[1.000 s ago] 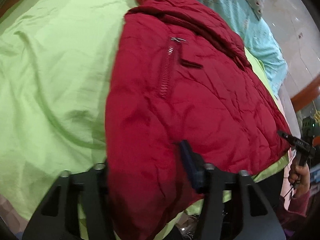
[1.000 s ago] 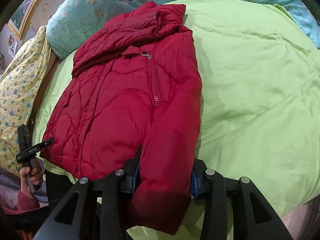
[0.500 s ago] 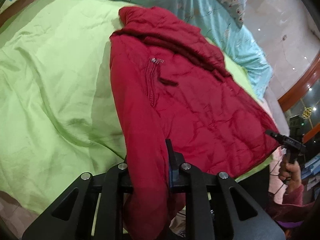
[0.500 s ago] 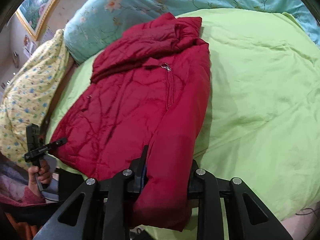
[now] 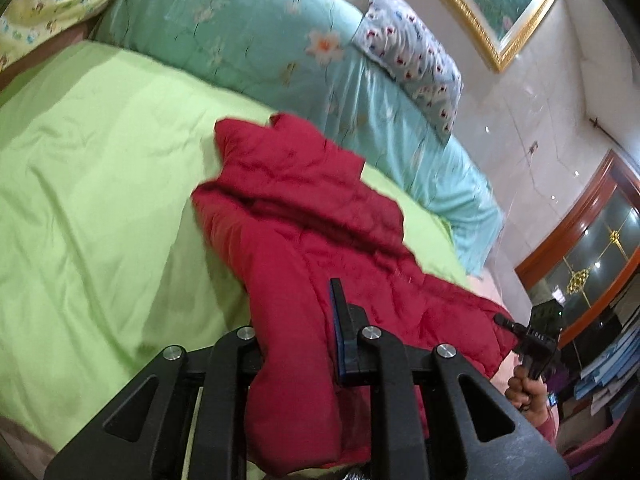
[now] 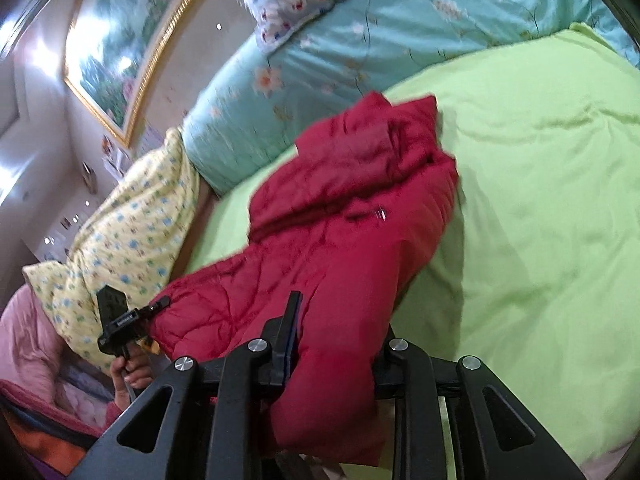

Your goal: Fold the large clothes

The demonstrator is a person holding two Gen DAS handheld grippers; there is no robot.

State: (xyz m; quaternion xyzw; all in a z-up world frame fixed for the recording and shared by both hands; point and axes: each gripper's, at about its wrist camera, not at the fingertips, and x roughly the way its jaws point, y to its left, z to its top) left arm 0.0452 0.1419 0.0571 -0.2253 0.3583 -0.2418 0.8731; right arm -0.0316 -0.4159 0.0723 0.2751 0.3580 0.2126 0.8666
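On the lime-green bedspread [image 5: 92,200], a red quilted jacket [image 5: 304,240] lies below the teal floral quilt [image 5: 280,40]. The left gripper [image 5: 296,336] pinches one sleeve; the right gripper [image 6: 336,344] clamps the other — its jaws are pressed on the fabric. Only the right view shows the jacket's zipper pull [image 6: 382,213]; only the left shows the wood-framed glass door [image 5: 592,248] beyond the jacket.

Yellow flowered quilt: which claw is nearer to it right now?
Left. In the right wrist view, the left claw grips the red jacket at a corner just in front of the yellow flowered quilt. The right claw clamps the jacket's opposite edge, farther off.
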